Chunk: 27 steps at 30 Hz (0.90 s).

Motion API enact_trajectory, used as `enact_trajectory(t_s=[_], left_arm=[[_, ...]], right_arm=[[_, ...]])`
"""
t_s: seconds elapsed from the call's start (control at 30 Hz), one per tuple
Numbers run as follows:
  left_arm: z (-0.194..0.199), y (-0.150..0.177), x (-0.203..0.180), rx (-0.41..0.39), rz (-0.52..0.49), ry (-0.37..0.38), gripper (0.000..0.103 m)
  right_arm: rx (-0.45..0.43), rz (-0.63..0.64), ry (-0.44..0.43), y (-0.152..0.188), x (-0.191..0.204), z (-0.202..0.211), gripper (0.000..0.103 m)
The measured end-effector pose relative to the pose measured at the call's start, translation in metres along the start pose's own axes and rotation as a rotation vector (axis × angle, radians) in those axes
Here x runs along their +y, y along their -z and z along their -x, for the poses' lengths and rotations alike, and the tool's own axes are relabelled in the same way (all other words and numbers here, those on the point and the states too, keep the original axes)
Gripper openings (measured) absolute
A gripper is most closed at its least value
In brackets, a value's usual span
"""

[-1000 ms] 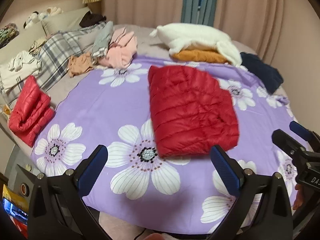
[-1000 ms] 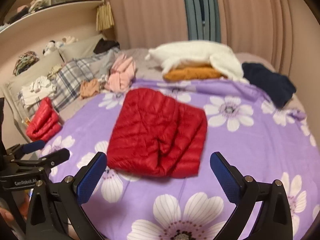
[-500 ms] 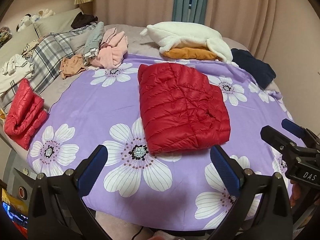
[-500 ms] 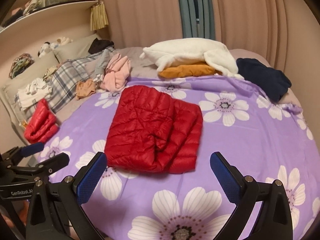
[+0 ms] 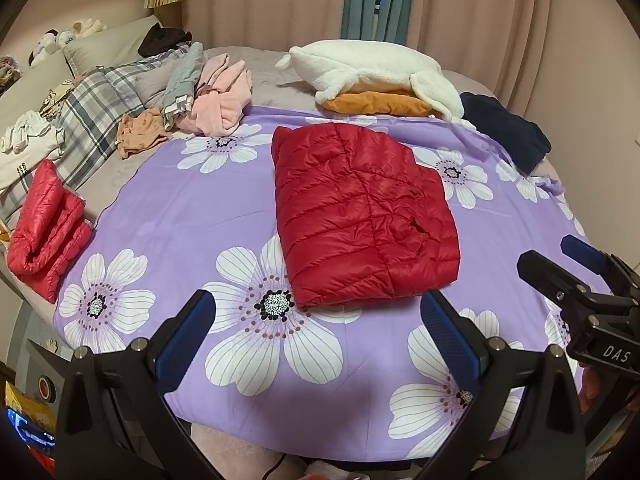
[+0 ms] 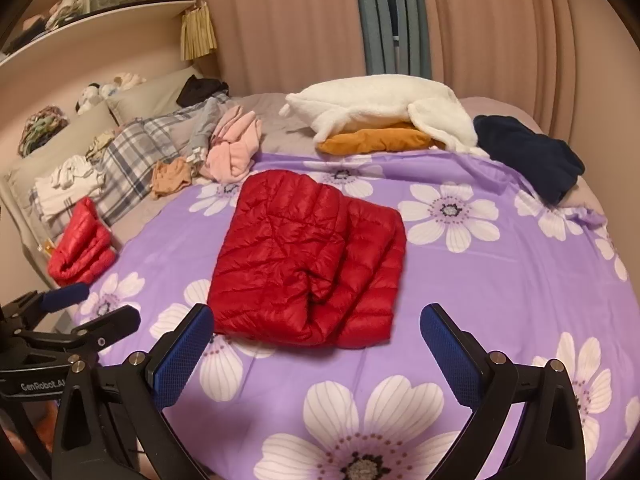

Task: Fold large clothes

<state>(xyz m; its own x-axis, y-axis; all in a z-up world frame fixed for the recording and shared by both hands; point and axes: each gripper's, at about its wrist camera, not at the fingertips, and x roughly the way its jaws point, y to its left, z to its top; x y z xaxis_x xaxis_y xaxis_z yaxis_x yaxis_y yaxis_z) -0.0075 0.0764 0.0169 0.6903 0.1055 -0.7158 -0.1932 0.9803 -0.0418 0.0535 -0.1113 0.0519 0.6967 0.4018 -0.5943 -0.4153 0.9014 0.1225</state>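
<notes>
A red quilted down jacket (image 5: 360, 216) lies folded into a rough rectangle in the middle of the purple flowered sheet (image 5: 180, 208); it also shows in the right wrist view (image 6: 308, 260). My left gripper (image 5: 318, 340) is open and empty, held above the near edge of the bed just short of the jacket. My right gripper (image 6: 316, 356) is open and empty, likewise just short of the jacket's near edge. Each gripper shows at the side of the other's view.
A second folded red jacket (image 5: 44, 224) lies at the bed's left edge. Pink (image 5: 220, 100), plaid (image 5: 92, 120), orange (image 5: 372, 102), white fleece (image 5: 376, 64) and navy (image 5: 504, 128) clothes lie along the far side. Curtains hang behind, shelves at left (image 6: 96, 0).
Both grippers have drawn back and risen a little from the jacket; it looks slightly farther off. The jacket itself has not moved. Both grippers stay open.
</notes>
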Motion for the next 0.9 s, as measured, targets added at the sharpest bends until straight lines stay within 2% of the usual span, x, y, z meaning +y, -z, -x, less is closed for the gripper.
enact_trajectory(t_s=[0.9], left_arm=[[-0.0045,0.0004,0.0016,0.005,-0.003,-0.01,0.103]], right_arm=[[0.0,0.0,-0.005,-0.0009,-0.0012,-0.0007,0.102]])
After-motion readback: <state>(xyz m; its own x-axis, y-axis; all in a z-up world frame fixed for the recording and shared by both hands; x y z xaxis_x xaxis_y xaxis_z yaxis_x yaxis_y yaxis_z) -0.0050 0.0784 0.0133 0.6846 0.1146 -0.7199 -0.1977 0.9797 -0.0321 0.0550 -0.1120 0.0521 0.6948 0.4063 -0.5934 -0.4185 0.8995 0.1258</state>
